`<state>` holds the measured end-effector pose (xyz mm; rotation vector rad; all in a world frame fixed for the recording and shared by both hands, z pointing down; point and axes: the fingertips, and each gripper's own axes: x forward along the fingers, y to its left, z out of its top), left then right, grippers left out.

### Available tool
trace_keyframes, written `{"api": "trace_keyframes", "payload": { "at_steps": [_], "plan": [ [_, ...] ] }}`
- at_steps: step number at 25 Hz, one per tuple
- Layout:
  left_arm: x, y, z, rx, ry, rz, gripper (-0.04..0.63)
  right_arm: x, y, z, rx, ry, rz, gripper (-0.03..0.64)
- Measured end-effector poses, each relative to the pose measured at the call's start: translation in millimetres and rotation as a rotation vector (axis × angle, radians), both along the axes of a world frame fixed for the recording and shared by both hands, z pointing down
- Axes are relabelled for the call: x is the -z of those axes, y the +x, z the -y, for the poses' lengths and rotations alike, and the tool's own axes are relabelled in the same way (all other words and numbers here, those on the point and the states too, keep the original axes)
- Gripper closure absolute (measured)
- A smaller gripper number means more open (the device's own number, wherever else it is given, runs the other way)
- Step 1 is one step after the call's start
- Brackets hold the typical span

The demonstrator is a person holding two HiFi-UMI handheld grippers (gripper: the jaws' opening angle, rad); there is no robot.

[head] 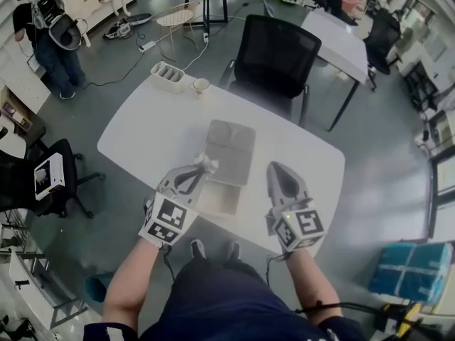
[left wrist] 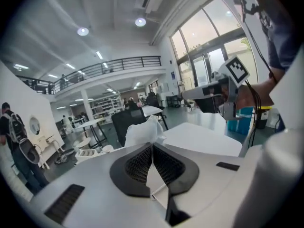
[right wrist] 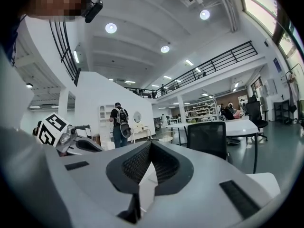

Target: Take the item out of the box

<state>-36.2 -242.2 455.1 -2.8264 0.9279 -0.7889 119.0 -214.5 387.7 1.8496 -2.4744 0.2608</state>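
Note:
A flat grey box (head: 231, 150) lies open on the white table (head: 142, 123), its paler half (head: 222, 199) nearest me. My left gripper (head: 203, 165) hovers over the box's left edge, shut on a crumpled white item (head: 210, 163). In the left gripper view that white item (left wrist: 142, 129) sticks up from between the closed jaws of the left gripper (left wrist: 152, 147). My right gripper (head: 276, 167) is held to the right of the box, shut, with nothing between its jaws. The right gripper (right wrist: 149, 144) points out across the room in its own view.
A white compartment tray (head: 168, 75) and a small cup (head: 201, 85) stand at the table's far-left edge. A black office chair (head: 274, 55) is behind the table, and another chair (head: 53, 180) to its left. A person with a backpack (head: 50, 34) stands at far left.

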Motion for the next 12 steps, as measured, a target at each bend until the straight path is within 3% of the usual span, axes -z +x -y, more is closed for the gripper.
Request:
{"api": "trace_keyframes", "payload": {
  "at_steps": [4, 12],
  "plan": [
    [45, -14, 6, 0.078, 0.047, -0.13, 0.558, 20, -8, 3, 0.018, 0.039, -0.01, 0.609],
    [112, -50, 10, 0.237, 0.163, -0.313, 0.558, 55, -15, 0, 0.032, 0.117, -0.03, 0.609]
  ]
}}
